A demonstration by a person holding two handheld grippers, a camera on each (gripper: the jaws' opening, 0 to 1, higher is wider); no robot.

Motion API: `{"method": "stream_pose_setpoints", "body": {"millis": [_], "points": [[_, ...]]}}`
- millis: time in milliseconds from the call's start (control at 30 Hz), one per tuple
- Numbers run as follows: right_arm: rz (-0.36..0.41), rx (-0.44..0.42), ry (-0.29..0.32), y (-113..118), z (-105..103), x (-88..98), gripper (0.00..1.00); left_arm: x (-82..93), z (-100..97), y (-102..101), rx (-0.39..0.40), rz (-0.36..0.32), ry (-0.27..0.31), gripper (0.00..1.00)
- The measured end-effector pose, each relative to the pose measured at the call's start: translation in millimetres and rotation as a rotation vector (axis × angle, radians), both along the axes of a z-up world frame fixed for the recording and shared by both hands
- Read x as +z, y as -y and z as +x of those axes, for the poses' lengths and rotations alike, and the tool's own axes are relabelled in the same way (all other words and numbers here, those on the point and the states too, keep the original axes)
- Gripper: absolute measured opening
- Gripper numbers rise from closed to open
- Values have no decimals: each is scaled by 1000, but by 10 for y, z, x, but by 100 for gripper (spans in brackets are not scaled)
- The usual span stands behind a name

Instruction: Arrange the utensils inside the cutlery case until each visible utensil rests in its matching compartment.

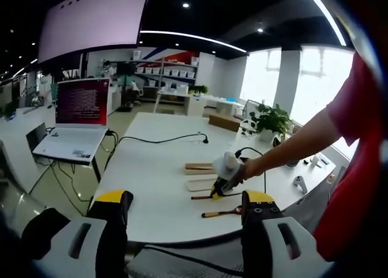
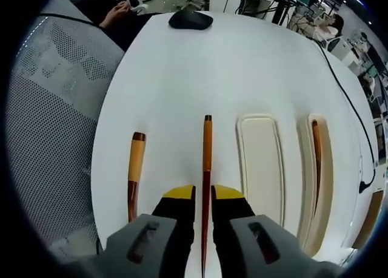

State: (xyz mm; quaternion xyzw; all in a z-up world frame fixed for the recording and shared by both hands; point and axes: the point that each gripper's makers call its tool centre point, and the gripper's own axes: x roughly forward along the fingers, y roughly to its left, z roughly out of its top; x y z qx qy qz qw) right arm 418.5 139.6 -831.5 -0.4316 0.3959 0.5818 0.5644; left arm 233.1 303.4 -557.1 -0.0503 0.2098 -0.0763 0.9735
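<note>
Tabletop [image 2: 182,65], white and broad, runs out under my right gripper [image 2: 204,199], with a grey mesh chair [image 2: 54,108] beside its edge and a dark mouse [image 2: 190,19] at the far end. In the left gripper view the same table [image 1: 151,169] stands in an open office, a laptop [image 1: 76,117] with a red screen on a side desk, a black cable [image 1: 163,139] trailing across the top and a potted plant [image 1: 271,119] by the windows.

My right gripper is closed on a long reddish chopstick [image 2: 207,162], which runs forward between its jaws. A wooden-handled utensil [image 2: 134,169] lies on the table just beside them. My left gripper [image 1: 185,202] hangs open over the near edge, holding nothing.

The cutlery case [image 2: 260,169] lies beside the chopstick; its nearer compartment looks bare. In the further compartment lies a second chopstick [image 2: 316,150].
</note>
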Motion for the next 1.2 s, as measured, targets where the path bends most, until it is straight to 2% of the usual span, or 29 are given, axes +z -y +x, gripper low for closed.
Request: {"method": "stream_pose_setpoints", "body": {"millis": [300, 367, 400, 600, 933, 1067, 1133, 1200], "points": [[-19, 2, -8, 5, -24, 21, 6, -13, 28, 7, 0, 0, -3, 78], [-23, -42, -16, 4, -6, 20, 4, -23, 26, 1, 4, -5, -4, 78], [-25, -43, -8, 6, 22, 11, 1, -25, 24, -4, 6, -2, -4, 78], [-35, -33, -9, 5, 28, 11, 1, -35, 25, -14, 12, 3, -6, 77], [5, -37, -29, 30, 69, -6, 1, -77, 9, -20, 23, -10, -8, 77], [-2, -38, -33, 22, 43, 6, 1, -63, 19, -20, 27, -26, -1, 76], [-30, -28, -25, 14, 27, 11, 1, -47, 34, -15, 24, -30, 2, 76], [-55, -34, 12, 22, 86, 16, 0, -19, 41, -17, 17, -16, 7, 76]]}}
